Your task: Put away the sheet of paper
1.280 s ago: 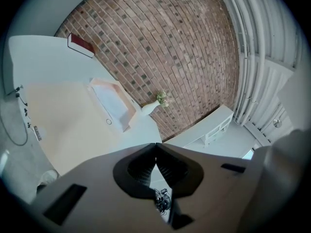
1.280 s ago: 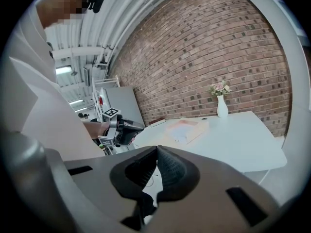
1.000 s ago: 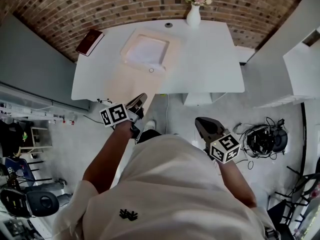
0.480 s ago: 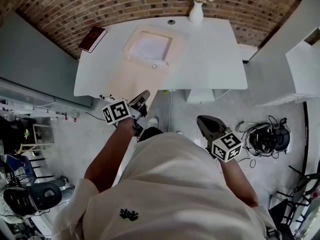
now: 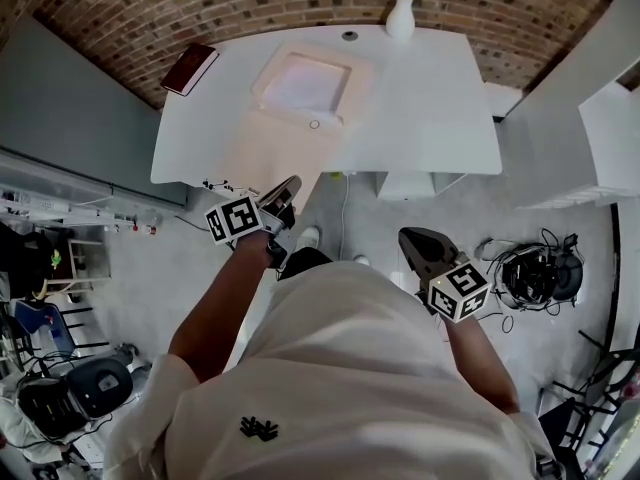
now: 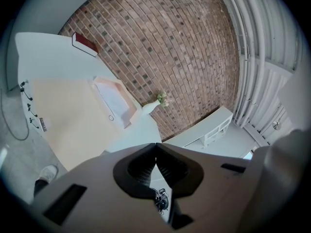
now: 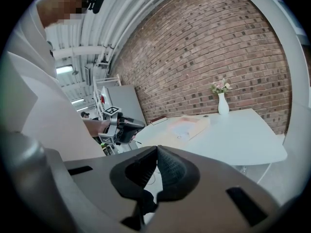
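1. In the head view we stand at the near side of a white table (image 5: 430,108), with both tools held low over the floor and well short of its edge. The sheet of paper (image 5: 303,80) lies flat in a shallow pale tray (image 5: 262,80) on the far left part of the tabletop. A dark red book (image 5: 189,68) sits at the far left corner and a white vase (image 5: 401,16) with flowers at the far edge. The left gripper (image 5: 286,190) points at the table's near edge, and the right gripper (image 5: 410,238) hangs further right, near a tangle of cables (image 5: 540,273) on the floor.

2. In the left gripper view we see its jaws pressed together at the tips, with nothing between them (image 6: 155,146). Beyond them the paper (image 6: 114,96) rests in its tray, far from the tool, with the book (image 6: 83,42) to the left and the vase (image 6: 153,106) against the brick wall.

3. In the right gripper view we see those jaws (image 7: 157,149) closed on each other too, empty. Past them lie the table (image 7: 243,135), the paper (image 7: 184,125) and the vase (image 7: 222,103), and at the left the other tool (image 7: 127,126) in the person's hand.
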`<state>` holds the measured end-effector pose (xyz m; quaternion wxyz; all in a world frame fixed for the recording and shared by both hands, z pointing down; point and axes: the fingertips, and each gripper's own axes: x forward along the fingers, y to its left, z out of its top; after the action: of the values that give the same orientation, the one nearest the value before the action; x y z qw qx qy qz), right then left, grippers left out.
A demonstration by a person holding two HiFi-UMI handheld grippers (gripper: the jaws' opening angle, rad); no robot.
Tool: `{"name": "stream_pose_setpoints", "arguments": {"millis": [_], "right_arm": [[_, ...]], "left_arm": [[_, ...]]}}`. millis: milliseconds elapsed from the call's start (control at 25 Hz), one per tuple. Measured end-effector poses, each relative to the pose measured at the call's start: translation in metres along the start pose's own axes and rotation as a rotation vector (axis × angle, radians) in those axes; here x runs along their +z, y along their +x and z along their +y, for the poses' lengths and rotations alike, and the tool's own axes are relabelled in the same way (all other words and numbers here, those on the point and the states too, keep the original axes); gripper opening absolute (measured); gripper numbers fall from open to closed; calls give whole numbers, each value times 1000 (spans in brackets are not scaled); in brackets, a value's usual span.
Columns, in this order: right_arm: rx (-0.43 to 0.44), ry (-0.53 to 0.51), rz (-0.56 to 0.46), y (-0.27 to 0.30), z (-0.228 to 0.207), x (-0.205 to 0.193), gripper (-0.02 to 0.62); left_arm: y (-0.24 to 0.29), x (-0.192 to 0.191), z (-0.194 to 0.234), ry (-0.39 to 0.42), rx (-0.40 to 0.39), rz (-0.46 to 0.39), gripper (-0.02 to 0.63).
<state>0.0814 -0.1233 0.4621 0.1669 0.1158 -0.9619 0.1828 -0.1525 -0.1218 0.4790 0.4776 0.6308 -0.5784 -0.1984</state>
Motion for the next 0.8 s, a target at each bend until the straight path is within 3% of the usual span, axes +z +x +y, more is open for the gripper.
{"name": "stream_pose_setpoints", "arguments": {"millis": [400, 800], "right_arm": [[-12, 12, 16, 11, -6, -4, 28], [-57, 18, 30, 44, -17, 9, 28]], "left_arm": [[10, 5, 14, -9, 3, 19, 25], [36, 46, 39, -27, 2, 34, 25]]}}
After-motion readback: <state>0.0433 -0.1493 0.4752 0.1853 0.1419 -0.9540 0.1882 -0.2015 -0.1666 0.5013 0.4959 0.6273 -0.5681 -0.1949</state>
